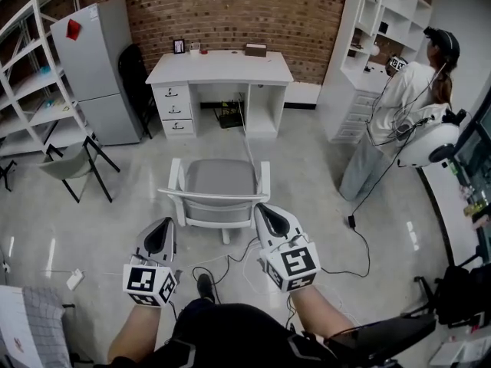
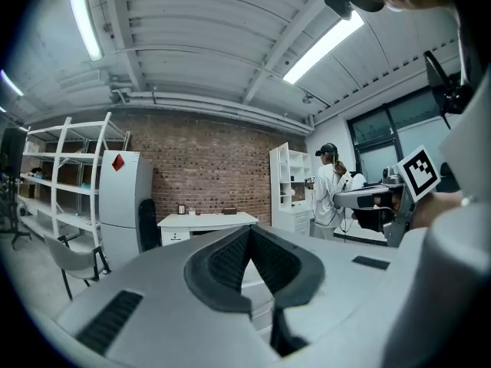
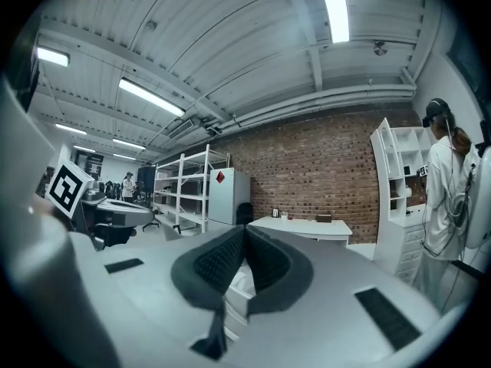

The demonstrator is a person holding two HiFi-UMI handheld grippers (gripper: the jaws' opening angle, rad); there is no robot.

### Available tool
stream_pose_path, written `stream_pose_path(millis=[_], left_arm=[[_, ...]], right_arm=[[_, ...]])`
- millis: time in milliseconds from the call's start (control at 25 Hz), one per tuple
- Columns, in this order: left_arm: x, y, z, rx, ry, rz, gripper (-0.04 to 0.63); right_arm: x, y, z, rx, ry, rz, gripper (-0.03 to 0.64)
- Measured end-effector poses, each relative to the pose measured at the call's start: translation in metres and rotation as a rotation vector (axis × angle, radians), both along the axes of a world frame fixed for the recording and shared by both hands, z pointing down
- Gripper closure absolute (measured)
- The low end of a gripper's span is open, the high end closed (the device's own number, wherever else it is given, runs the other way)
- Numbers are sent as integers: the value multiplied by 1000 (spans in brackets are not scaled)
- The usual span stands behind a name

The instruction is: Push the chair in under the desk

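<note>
There are two grippers, one chair (image 1: 221, 184) and one desk (image 1: 220, 67). The chair, with a grey seat and a white frame, stands out on the floor in the middle of the room. It faces the desk and is well apart from it. The white desk is against the far brick wall, with three drawers on its left side and three small items on top.

A grey fridge (image 1: 100, 67) stands left of the desk, and there are two white shelf units: one at the far left (image 1: 31, 90) and one at the far right (image 1: 376, 29). One person (image 1: 403, 102) stands by the right shelves.

Only the head view shows the chair's seat, the floor cables and a grey folding chair (image 1: 73, 163) at the left. Only the gripper views show the ceiling strip lights.

The left gripper (image 1: 162, 227) is near the chair's back, just short of it, with its jaws closed together on nothing. The right gripper (image 1: 266, 215) is also closed and empty, and its tip overlaps the right corner of the chair's back. Whether it touches there cannot be told.
</note>
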State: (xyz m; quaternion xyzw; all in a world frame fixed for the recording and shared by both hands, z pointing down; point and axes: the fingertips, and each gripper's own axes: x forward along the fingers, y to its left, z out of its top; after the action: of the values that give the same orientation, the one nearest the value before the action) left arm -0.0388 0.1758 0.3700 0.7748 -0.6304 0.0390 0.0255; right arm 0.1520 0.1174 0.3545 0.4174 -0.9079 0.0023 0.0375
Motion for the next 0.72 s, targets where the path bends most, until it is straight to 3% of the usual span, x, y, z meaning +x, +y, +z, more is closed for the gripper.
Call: stream_pose_path(millis=[560,720], left_arm=[[-55,-96,60,-113,-154,96,587],[-65,-117,82,-154,-216,131,485]], right_arm=[[-52,-77,55,-85,136,20,605],[-67,-93,79,-119,179,-7,535]])
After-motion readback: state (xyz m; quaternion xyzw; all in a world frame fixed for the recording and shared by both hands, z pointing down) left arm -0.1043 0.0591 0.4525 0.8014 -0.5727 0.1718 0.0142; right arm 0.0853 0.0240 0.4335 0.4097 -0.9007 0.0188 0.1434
